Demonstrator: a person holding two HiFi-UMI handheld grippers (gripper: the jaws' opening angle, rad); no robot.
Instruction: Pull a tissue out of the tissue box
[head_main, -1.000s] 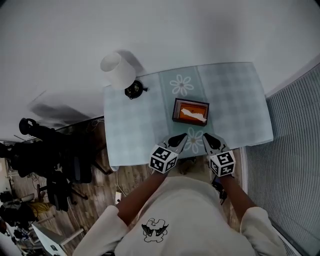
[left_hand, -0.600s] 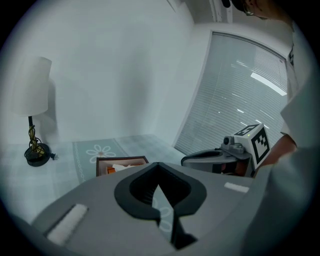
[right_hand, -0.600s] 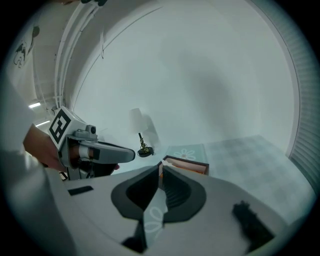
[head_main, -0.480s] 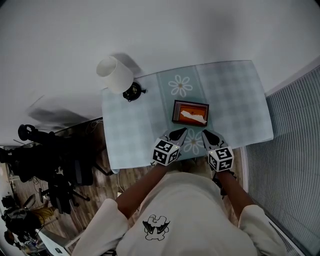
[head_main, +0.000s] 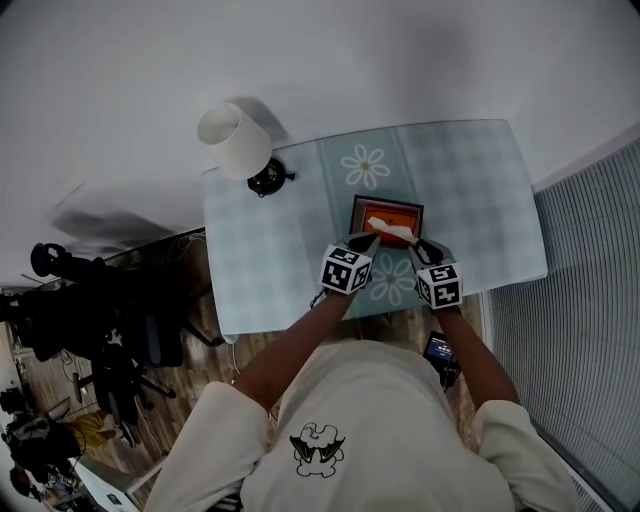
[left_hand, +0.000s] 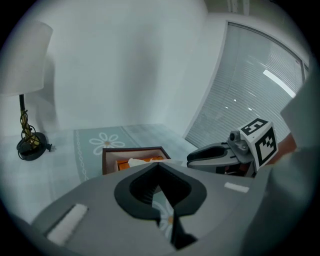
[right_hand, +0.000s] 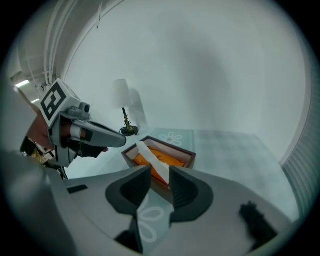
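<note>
A dark brown tissue box (head_main: 387, 207) with an orange inside stands on the pale checked tablecloth (head_main: 470, 190). A white tissue (head_main: 395, 232) sticks out of its top. My left gripper (head_main: 368, 240) is at the box's near left corner, jaws shut and empty (left_hand: 157, 166). My right gripper (head_main: 424, 246) is at the near right corner. Its jaws (right_hand: 160, 172) are opening. In the right gripper view the upright tissue (right_hand: 151, 159) shows in the gap just beyond the tips, untouched by the pads. Each gripper view shows the other gripper beside the box (left_hand: 131, 156).
A table lamp (head_main: 235, 140) with a white shade stands at the table's far left corner. Window blinds (head_main: 590, 300) run along the right. Dark equipment (head_main: 90, 300) sits on the wooden floor to the left. The table's near edge lies just under my hands.
Both grippers have moved forward and down from the table's near edge to the front of the tissue box. The box and the lamp have not moved.
</note>
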